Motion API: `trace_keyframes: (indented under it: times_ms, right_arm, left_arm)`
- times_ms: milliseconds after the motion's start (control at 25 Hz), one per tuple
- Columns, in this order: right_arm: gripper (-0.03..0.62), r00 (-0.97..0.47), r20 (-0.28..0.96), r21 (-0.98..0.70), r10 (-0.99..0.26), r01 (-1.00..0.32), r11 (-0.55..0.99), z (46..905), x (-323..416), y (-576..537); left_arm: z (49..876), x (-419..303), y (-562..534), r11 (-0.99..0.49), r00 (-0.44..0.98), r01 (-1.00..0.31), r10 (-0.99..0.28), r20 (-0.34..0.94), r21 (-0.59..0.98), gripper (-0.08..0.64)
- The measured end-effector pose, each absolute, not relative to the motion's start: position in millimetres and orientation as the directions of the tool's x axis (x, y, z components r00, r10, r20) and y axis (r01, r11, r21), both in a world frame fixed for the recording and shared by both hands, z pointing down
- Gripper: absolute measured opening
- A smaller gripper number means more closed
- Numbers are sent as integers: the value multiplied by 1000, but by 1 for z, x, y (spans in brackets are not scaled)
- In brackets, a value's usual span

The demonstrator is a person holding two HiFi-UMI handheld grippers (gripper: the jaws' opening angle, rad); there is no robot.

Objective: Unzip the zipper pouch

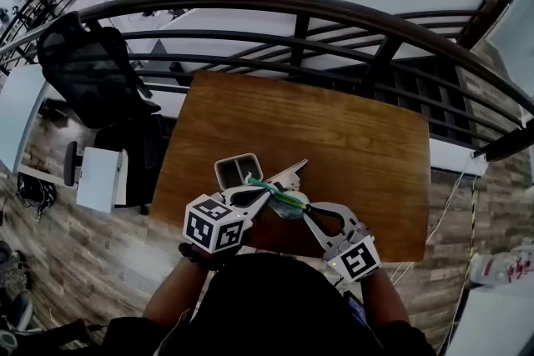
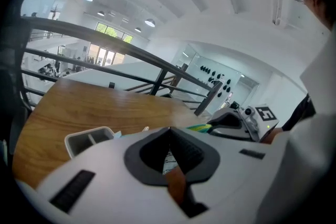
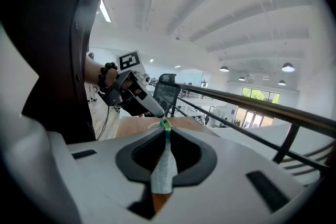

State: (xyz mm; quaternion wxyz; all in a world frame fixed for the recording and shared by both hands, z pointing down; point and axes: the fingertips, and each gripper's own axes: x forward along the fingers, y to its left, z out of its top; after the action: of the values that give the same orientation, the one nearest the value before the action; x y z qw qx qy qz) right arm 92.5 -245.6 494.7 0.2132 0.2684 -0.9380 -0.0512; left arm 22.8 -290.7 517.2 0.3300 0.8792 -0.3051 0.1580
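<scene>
The right gripper [image 3: 166, 125] has its jaws clamped on a pale fold of the zipper pouch [image 3: 163, 168], which hangs in the air between both grippers, above the near edge of the wooden table [image 1: 334, 137]. The left gripper [image 2: 169, 129] has its jaws pressed fully together, with the tips at the pouch's green zipper edge [image 2: 199, 126]; whether they pinch the pull I cannot tell.

A wooden table [image 1: 334, 137] carries a small grey two-compartment box [image 1: 238, 170] toward its near left side.
</scene>
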Motion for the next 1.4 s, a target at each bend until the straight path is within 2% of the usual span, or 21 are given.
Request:
trace_keyframes:
  times_ms: [520, 880, 1120, 1400]
  right_arm:
    - [28, -744, 432, 181, -509, -482, 857, 517, 94, -241]
    - [28, -722, 437, 188, -537, -510, 839, 522, 103, -249]
    - [27, -702, 422, 142, -574, -574, 806, 523, 116, -254]
    - [27, -693, 434, 174, -576, -563, 808, 525, 117, -257]
  left_arm:
    - [537, 4, -286, -561, 712, -697, -461, 530, 448, 14]
    - [541, 1, -293, -585, 687, -713, -472, 552, 387, 14]
    - [542, -9, -298, -570, 666, -732, -484, 568, 373, 14]
    - [543, -10, -302, -567, 655, -741, -497, 569, 358, 14]
